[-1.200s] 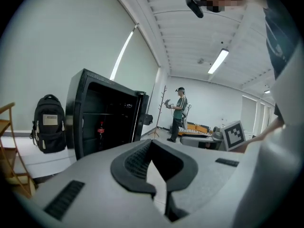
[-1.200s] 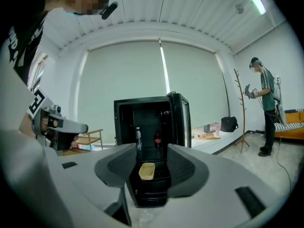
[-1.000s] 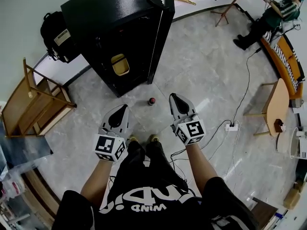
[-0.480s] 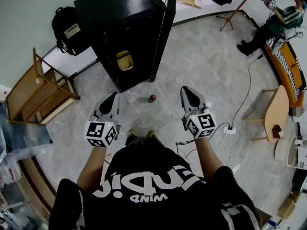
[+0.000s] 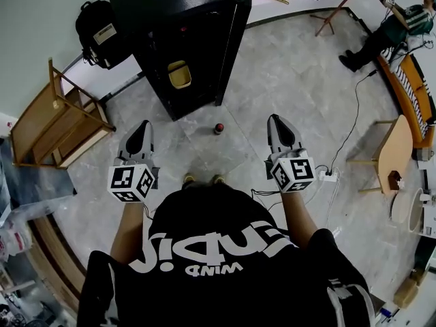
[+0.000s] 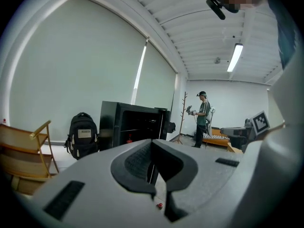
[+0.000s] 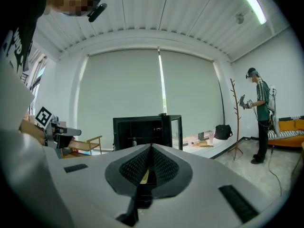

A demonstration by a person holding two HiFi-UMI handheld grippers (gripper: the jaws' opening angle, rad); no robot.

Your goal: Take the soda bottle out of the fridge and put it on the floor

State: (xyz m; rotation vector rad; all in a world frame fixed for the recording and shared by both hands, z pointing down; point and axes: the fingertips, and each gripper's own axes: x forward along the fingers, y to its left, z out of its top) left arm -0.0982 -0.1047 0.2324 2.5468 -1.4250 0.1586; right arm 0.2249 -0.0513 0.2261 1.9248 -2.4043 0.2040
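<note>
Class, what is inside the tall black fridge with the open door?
A yellow plastic tub low down and a small red item on a shelf. The rest is hidden under the top of the black fridge.

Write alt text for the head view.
A soda bottle stands on the floor before an open black fridge. Seen from above, a person holds the left gripper and right gripper to either side of it, both shut and empty.

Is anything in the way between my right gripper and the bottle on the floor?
Nothing visible: only bare floor lies between the right gripper and the bottle, which stands in front of the open fridge.
</note>
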